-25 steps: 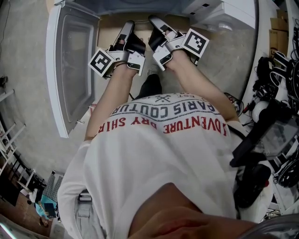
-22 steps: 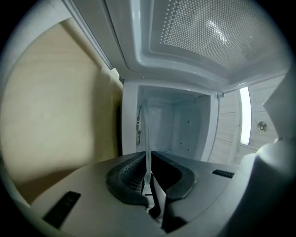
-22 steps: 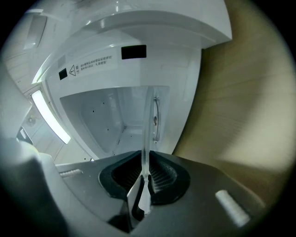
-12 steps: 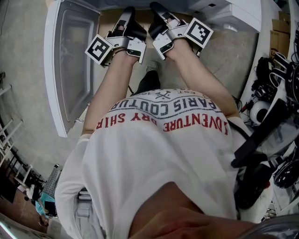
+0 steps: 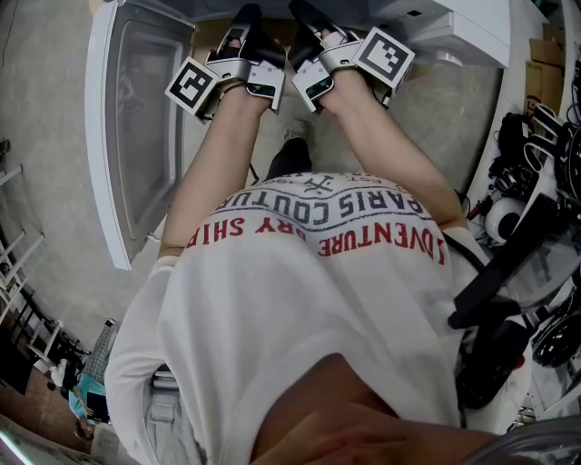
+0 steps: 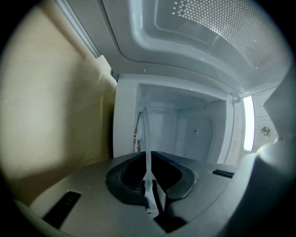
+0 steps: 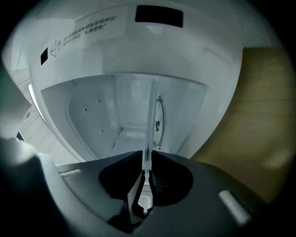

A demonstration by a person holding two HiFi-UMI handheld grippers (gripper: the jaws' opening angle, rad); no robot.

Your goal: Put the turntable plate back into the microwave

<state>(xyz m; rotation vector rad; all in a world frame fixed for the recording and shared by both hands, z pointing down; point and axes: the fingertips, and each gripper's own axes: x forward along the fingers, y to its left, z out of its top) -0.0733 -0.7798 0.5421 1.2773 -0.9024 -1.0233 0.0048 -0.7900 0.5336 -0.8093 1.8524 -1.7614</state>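
Both arms stretched forward, both grippers clamped.
In the head view the left forearm [image 5: 213, 163] and right forearm [image 5: 381, 145] reach toward 12 o'clock. The left gripper [image 5: 247, 23] sits near 11 o'clock, just beside the right gripper [image 5: 304, 18]. Each pair of jaws pinches the turntable plate [image 6: 147, 139] by its thin edge.

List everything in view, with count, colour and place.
clear glass turntable plate: one, transparent, held edge-on by both grippers, pointing toward the microwave cavity.
white microwave oven: one, white, cavity open ahead of the grippers.
microwave door: one, white frame with window, swung open at the person's left.
beige wooden panel: one, beige, beside the microwave.
black cables and gear: several, black, far right.
white printed T-shirt: one, white with red and grey lettering, on the person.
left gripper: one, grey, fingers shut on the plate's edge.
right gripper: one, dark grey, fingers shut on the plate's edge.
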